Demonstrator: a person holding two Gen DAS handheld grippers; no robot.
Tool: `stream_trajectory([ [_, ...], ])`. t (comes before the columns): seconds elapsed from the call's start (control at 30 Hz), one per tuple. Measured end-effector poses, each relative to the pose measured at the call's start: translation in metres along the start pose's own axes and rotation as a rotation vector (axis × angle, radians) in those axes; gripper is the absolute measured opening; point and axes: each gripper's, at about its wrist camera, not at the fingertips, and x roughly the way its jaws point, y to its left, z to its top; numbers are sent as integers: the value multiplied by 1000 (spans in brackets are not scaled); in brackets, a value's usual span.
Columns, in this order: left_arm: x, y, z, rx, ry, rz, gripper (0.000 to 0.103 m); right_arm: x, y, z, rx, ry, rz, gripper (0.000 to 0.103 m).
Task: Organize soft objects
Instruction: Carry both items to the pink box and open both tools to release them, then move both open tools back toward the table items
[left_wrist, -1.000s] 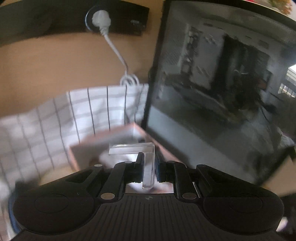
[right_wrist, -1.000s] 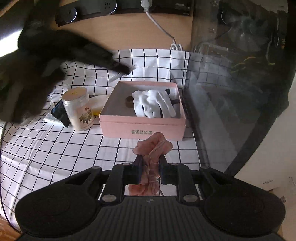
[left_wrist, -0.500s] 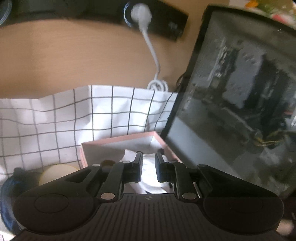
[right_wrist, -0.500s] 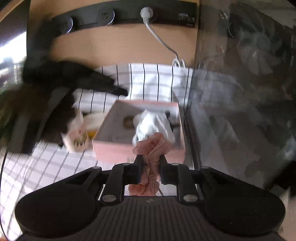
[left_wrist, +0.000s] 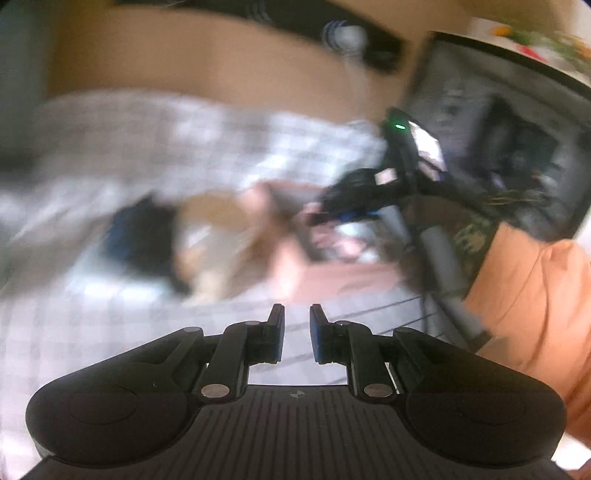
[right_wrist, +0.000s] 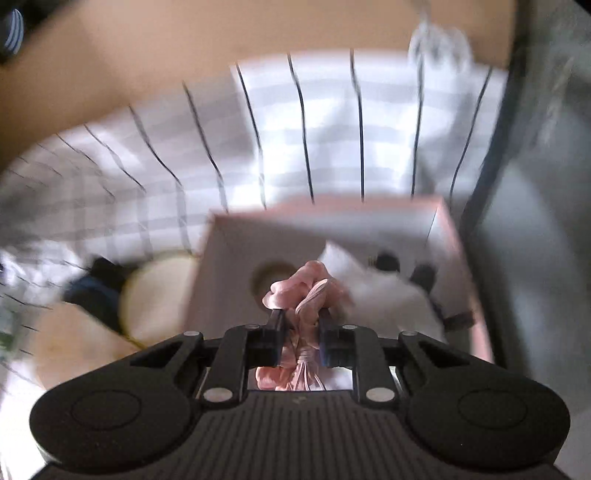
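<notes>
The crumpled pink fabric scrunchie (right_wrist: 297, 295) is pinched between the jaws of your right gripper (right_wrist: 300, 334); its gathered loop bulges out past the fingertips and the rest bunches back toward the gripper body, so its long axis runs along the fingers. It looks soft, creased and satiny, with a few fine strands trailing near the palm.

Directly beyond and below the fingertips lies the open pink cardboard box (right_wrist: 448, 229). Your right gripper points down into its interior, and the scrunchie hangs over the box floor, clear of the near wall as far as the blur allows. A white cloth glove (right_wrist: 384, 291) already lies inside, just right of the scrunchie. In my judgement the coming release depends on this alignment: a drop here should land left of the glove.

Your left gripper (left_wrist: 297, 334) is narrow and empty, with checked cloth showing through the gap. It stands back from the box, so the right hand is the nearer.

Outside the box's left wall stands a round cream-lidded jar (right_wrist: 159, 291) on the white black-gridded tablecloth (right_wrist: 332, 122).
</notes>
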Motion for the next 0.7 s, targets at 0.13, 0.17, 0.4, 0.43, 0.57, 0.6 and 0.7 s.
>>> stream_trajectory([
  [0.13,-22,45,-27,-146,5,161,17,33,2,-6,22,83,-30,18],
  [0.17,-27,55,-32,-179,5,188,17,36,2,-8,25,83,-33,18],
  [0.4,-35,91,-48,-249,19,293,17,15,-4,-12,44,65,-31,52],
  [0.43,-34,92,-49,-245,20,293,17,7,-5,-10,38,41,-23,56],
  [0.57,-24,96,-47,-224,31,276,17,-37,4,-16,-42,-70,-38,64],
  [0.6,-22,96,-44,-220,30,268,17,-48,7,-17,-63,-97,-43,66],
  [0.7,-10,99,-35,-218,20,246,17,-82,23,-21,-128,-162,-28,70],
])
